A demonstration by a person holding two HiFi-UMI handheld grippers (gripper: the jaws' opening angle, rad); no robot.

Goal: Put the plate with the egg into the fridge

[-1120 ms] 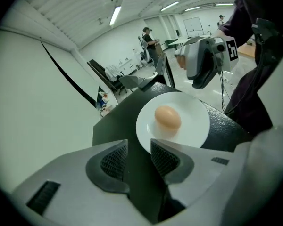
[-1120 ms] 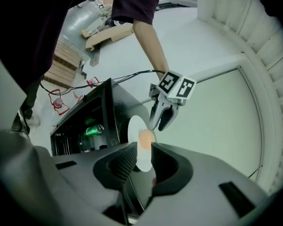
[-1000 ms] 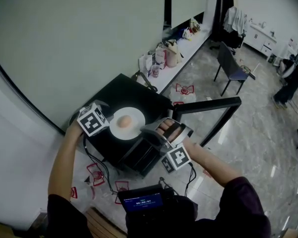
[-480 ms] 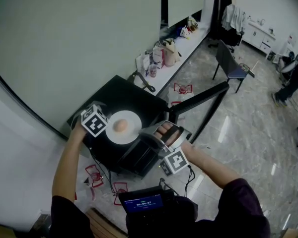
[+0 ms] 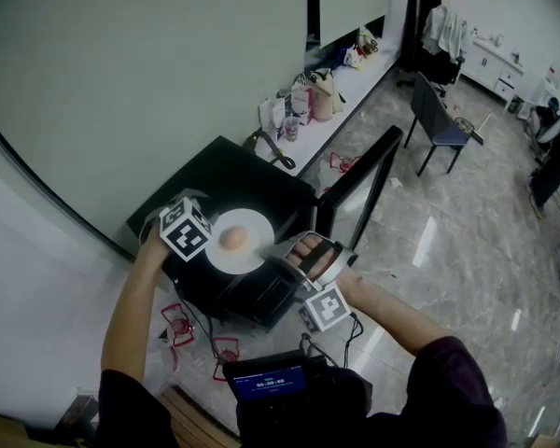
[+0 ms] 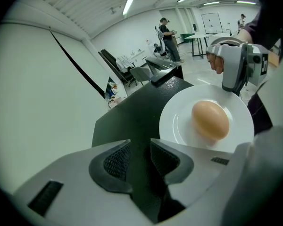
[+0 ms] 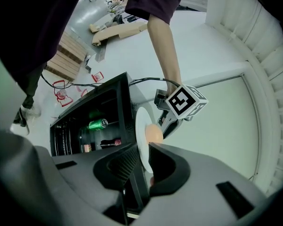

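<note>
Fridge door [image 5: 359, 180] swung to steeper angle since earlier frame; left gripper [image 6: 140, 157] edged nearer plate [image 5: 254, 222]. Plate with egg [image 5: 232, 238] over top of black mini fridge [image 5: 226, 171], not yet inside; resting or lifted, unclear. Right gripper [image 7: 142, 161] clamped on plate's near rim. Left gripper's jaws apart, nothing between, just beside opposite rim. Plate likely stiff, light, glossy, slippery. Egg loose, fragile, apt to roll. Best hold: rim, kept level.

In the head view the right gripper [image 5: 278, 261] covers the near rim of the plate [image 5: 252, 227], and in the right gripper view the things [image 7: 106, 143] under the green can [image 7: 98, 124] are too small to tell.
</note>
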